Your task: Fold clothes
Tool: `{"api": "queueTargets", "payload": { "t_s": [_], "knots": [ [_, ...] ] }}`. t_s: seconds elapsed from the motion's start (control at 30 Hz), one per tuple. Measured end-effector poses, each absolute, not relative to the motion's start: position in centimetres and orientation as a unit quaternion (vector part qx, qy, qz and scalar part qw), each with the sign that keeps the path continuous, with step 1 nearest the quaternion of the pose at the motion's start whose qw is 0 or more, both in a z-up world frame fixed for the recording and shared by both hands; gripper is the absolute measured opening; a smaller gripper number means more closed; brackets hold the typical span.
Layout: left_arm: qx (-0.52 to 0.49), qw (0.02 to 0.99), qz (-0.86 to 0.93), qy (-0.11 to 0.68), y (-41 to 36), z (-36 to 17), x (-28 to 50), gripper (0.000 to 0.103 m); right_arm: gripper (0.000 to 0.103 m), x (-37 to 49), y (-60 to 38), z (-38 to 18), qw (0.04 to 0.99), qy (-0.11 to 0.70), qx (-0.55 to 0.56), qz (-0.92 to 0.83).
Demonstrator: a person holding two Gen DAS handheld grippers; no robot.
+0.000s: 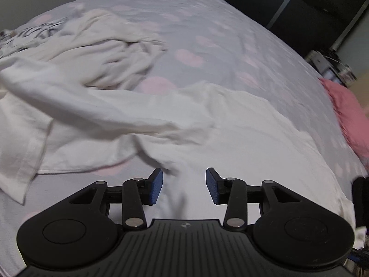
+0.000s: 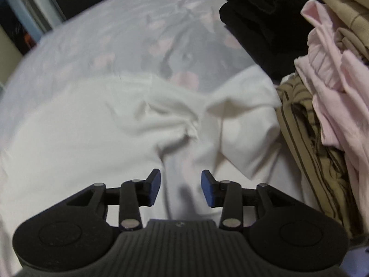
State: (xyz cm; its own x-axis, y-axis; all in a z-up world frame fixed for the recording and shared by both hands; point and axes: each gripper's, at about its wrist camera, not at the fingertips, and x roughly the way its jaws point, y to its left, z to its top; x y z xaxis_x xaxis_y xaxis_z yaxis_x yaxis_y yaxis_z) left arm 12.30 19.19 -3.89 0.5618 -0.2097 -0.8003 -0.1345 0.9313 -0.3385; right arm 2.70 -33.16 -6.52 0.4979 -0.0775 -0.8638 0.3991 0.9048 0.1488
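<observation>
Both sets of jaws parted, nothing between the pads: left gripper (image 1: 184,185) and right gripper (image 2: 180,188) hovering over the white garment (image 1: 230,127), spread rumpled on the heart-print bedsheet (image 1: 196,34). Best to smooth the bunched middle (image 2: 180,124), then pinch matching edges, clear of the clothes pile (image 2: 322,115).

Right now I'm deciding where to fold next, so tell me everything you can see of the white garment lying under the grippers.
The white garment looks like soft, thin cotton, wrinkled and only partly flattened on the grey bedspread with pink blotches. In the left wrist view a long sleeve stretches across it toward the left. In the right wrist view the cloth bunches into a ridge of folds, and its right edge lies against a striped olive garment. Neither gripper holds it.
</observation>
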Motion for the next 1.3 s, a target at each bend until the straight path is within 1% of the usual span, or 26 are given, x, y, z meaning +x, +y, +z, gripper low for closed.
{"api": "queueTargets", "payload": {
  "t_s": [0.07, 0.13, 0.17, 0.2, 0.23, 0.27, 0.37, 0.6, 0.77, 0.83, 0.9, 1.2, 1.23, 1.3],
  "knots": [
    [-0.172, 0.867, -0.039, 0.467, 18.1, -3.4, 12.1, 0.039, 0.044, 2.7, -32.8, -7.8, 0.848, 0.492, 0.136, -0.144],
    [-0.158, 0.870, -0.054, 0.464, 17.1, -2.9, 11.7, 0.039, 0.039, 2.6, -32.7, -8.5, 0.847, 0.498, 0.115, -0.147],
    [-0.151, 0.872, -0.060, 0.462, 16.7, -2.6, 11.6, 0.040, 0.031, 2.5, -32.8, -8.4, 0.847, 0.497, 0.112, -0.148],
    [-0.143, 0.874, -0.066, 0.460, 16.2, -2.3, 11.4, 0.040, 0.010, 2.5, -33.0, -8.4, 0.848, 0.497, 0.109, -0.149],
    [-0.137, 0.875, -0.072, 0.458, 15.8, -2.1, 11.2, 0.040, 0.004, 2.4, -33.2, -8.3, 0.848, 0.496, 0.105, -0.151],
    [-0.133, 0.877, -0.077, 0.456, 15.4, -1.9, 11.1, 0.040, 0.005, 2.4, -33.4, -8.3, 0.849, 0.496, 0.102, -0.152],
    [-0.121, 0.879, -0.093, 0.451, 14.3, -1.4, 10.8, 0.040, 0.004, 2.0, -33.9, -5.6, 0.859, 0.475, 0.126, -0.145],
    [-0.101, 0.876, -0.156, 0.445, 11.2, 0.0, 10.0, 0.040, 0.004, -0.1, -33.2, 4.0, 0.895, 0.392, 0.193, -0.091],
    [-0.091, 0.874, -0.218, 0.425, 9.0, 1.7, 8.9, 0.040, 0.004, -0.3, -29.9, 8.8, 0.910, 0.355, 0.211, -0.034],
    [-0.084, 0.875, -0.242, 0.412, 8.3, 2.5, 8.3, 0.042, 0.004, 0.2, -27.8, 9.6, 0.909, 0.353, 0.223, -0.002],
    [-0.078, 0.873, -0.264, 0.401, 7.7, 3.2, 7.7, 0.046, 0.004, 0.6, -25.6, 9.9, 0.906, 0.361, 0.219, 0.029],
    [-0.056, 0.873, -0.299, 0.382, 8.1, 4.7, 5.9, 0.048, 0.004, 3.1, -15.6, 6.8, 0.863, 0.450, 0.165, 0.156],
    [-0.052, 0.873, -0.298, 0.383, 8.3, 4.5, 5.8, 0.048, 0.005, 3.1, -14.7, 6.3, 0.856, 0.461, 0.160, 0.170],
    [-0.048, 0.869, -0.295, 0.394, 8.7, 3.8, 5.8, 0.049, 0.012, 3.4, -13.4, 5.4, 0.844, 0.477, 0.156, 0.189]
  ]
}}
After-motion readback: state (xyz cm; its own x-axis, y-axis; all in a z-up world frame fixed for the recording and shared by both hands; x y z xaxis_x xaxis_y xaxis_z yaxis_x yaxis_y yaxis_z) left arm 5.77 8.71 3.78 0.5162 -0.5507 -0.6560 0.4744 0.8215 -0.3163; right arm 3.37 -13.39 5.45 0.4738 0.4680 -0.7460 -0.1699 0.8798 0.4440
